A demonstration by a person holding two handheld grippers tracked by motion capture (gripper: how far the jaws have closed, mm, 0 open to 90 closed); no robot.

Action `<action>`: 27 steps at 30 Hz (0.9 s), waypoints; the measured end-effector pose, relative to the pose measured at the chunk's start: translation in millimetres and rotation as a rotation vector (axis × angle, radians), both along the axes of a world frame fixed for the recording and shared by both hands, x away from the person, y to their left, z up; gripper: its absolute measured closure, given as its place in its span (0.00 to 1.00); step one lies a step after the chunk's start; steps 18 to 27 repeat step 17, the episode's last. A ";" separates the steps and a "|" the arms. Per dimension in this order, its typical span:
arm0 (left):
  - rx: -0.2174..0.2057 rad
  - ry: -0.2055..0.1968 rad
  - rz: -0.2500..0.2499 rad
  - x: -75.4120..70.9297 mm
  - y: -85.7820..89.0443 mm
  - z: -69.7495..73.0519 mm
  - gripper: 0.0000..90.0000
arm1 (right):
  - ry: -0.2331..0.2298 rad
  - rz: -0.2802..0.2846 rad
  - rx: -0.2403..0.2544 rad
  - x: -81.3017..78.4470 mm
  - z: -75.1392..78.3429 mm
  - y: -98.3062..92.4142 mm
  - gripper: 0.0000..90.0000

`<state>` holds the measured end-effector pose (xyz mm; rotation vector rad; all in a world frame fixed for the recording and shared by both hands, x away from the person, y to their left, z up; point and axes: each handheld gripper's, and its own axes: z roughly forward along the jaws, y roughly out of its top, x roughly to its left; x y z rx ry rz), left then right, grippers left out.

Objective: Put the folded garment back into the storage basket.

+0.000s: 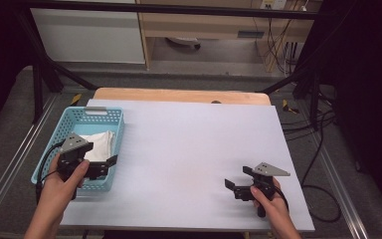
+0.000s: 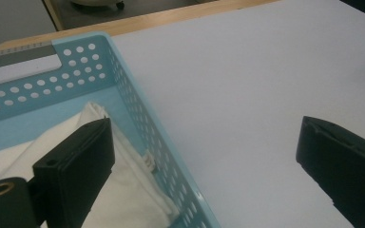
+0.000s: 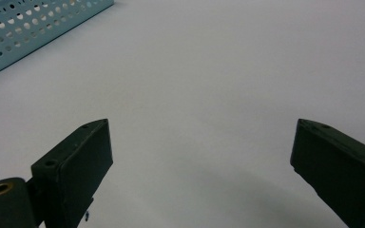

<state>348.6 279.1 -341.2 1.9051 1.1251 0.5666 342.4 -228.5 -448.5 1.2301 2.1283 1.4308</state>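
1. The left gripper [image 1: 101,166] is held over the near right corner of the blue basket [image 1: 49,158]. Its jaws are spread wide and nothing is pinched between them.
2. In the left gripper view, one jaw is seen above the white cloth [image 2: 128,190] and the other jaw is seen out over the bare white table [image 2: 247,80], past the basket wall [image 2: 147,123]. The wall is straddled by the two jaws.
3. The white cloth [image 1: 99,144] is found just in front of and under the left gripper. It is folded and laid flat inside the basket. It is not touched by the jaws, as far as can be seen.
4. The right gripper [image 1: 238,183] is held low over the table, well apart from the basket. Its jaws are spread wide too, and nothing is held in them.
5. Farther ahead of the right gripper, a corner of the basket [image 3: 33,28] is seen, with bare table in between.
6. It is judged that the work is at one of its ends: either the cloth is already put away in the basket, or it is about to be picked up. Which one cannot be told.
7. If the cloth is to be taken out, everything is left to be done: the reach down, the pinch and the lift.
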 end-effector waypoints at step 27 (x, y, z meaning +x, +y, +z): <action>-0.053 -0.014 -0.038 -10.7 1.6 -28.0 0.07 | -0.097 -0.001 -0.042 23.1 2.9 26.5 0.10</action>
